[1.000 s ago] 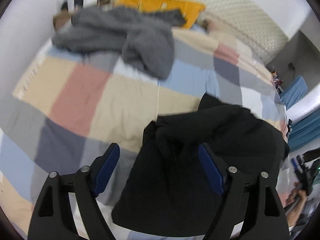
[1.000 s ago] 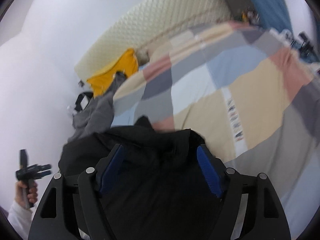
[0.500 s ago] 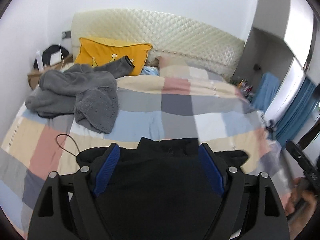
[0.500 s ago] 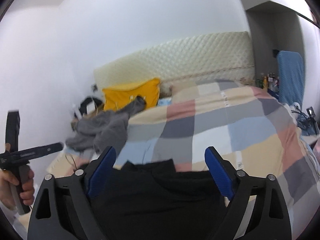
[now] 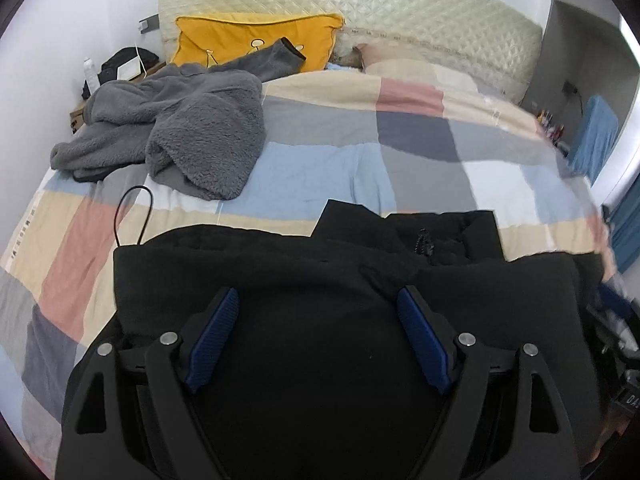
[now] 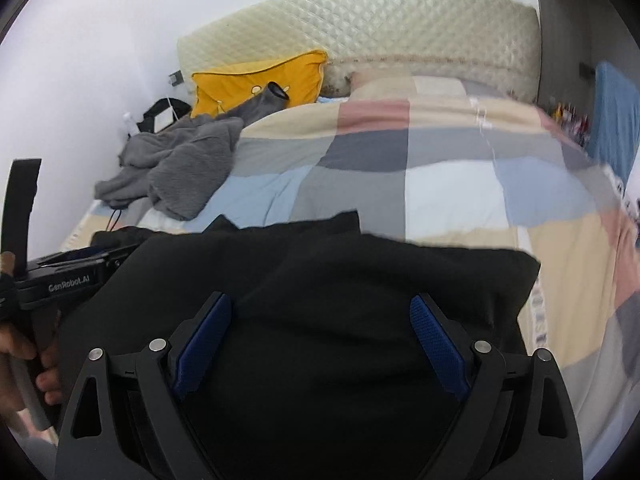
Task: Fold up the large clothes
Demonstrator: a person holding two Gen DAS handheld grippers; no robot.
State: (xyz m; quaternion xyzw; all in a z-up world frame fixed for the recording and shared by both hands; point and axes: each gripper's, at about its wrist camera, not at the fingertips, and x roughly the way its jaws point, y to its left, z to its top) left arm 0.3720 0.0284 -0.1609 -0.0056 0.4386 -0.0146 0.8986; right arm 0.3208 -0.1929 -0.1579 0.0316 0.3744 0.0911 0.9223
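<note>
A black jacket (image 5: 320, 264) lies spread on the near part of the patchwork bed cover (image 5: 340, 160), collar and zipper pointing toward the headboard. It also shows in the right wrist view (image 6: 328, 272). My left gripper (image 5: 318, 300) is open above the jacket's left half, blue pads wide apart, holding nothing. My right gripper (image 6: 320, 304) is open above the jacket's right half, also empty. The left gripper's body (image 6: 64, 280) shows at the left edge of the right wrist view, in a hand.
A grey fleece garment (image 5: 180, 128) lies heaped at the far left of the bed. A yellow pillow (image 5: 256, 40) leans on the quilted cream headboard (image 5: 360, 4). A nightstand with small items (image 5: 116, 72) stands at the left wall. Blue fabric (image 5: 596, 136) hangs at the right.
Both grippers swung from a tilted view to level, facing the headboard, and came lower over the black jacket. The jacket now lies flatter and wider across the bed.
</note>
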